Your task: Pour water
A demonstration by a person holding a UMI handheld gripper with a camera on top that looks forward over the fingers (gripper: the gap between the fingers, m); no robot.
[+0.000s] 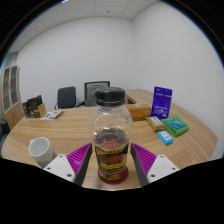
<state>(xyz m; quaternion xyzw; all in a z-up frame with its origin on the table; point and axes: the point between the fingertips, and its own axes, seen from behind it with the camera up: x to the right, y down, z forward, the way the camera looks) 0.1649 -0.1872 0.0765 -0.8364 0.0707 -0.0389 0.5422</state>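
Observation:
A clear plastic bottle (111,128) with a black cap and a dark red and yellow label stands upright between my fingers. Its lower part holds dark liquid and its upper part looks clear. My gripper (112,160) is shut on the bottle, the magenta pads (80,156) pressing on its labelled lower half from both sides. A white cup (40,150) stands on the wooden table (70,130), to the left of the left finger and close to it. The bottle's base hides the table right under it.
On the table to the right lie a green box (177,126) and a small blue box (165,138), with a purple box (162,98) standing behind them. Books (35,106) sit at the far left. Two office chairs (67,96) stand beyond the table.

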